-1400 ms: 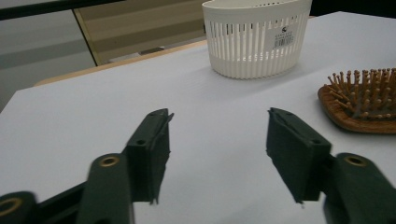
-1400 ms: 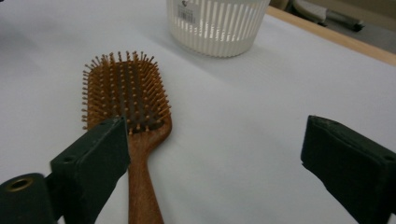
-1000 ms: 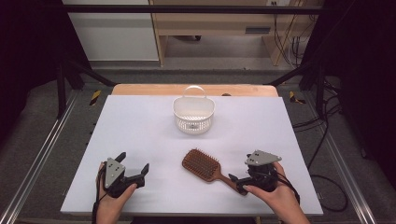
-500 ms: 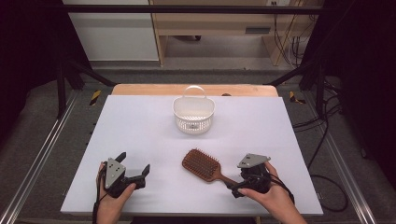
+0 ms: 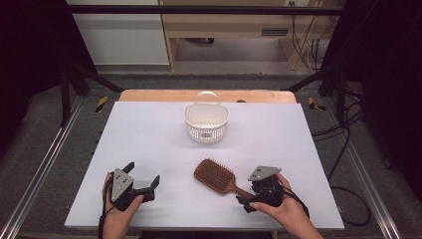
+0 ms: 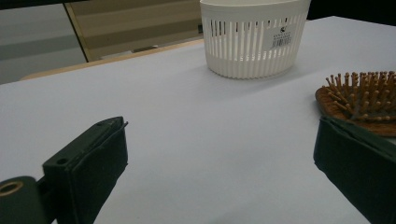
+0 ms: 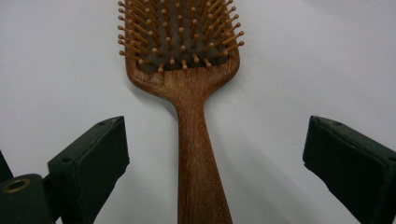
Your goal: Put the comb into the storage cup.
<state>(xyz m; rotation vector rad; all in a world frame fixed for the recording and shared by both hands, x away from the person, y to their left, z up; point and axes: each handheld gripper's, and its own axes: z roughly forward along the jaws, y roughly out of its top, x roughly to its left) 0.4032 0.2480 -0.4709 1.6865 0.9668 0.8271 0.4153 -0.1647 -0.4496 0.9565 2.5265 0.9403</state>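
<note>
The wooden brush (image 5: 215, 175) lies bristles up on the white surface (image 5: 149, 144), toward the near edge and right of centre, its handle running toward the person's right hand. The right hand-held gripper (image 5: 247, 201) sits at the end of that handle. In the right gripper view its jaws stand wide, one on each side of the handle (image 7: 198, 154), and neither pad touches the wood; the brush head (image 7: 180, 32) lies straight ahead with its pins pointing up.

The left hand-held gripper (image 5: 144, 181) rests on the surface at the near left, well apart from the brush, with its jaws pointing toward the right. Its jaws are wide too and hold nothing. In the left gripper view the bare surface lies between them, and the brush head (image 6: 366, 95) shows just beyond the right-hand jaw.

A white slotted basket (image 5: 206, 122) with a loop handle stands upright near the far edge of the surface, behind the brush and well apart from both grippers. A barcode label (image 6: 280, 38) sits on its wall.
</note>
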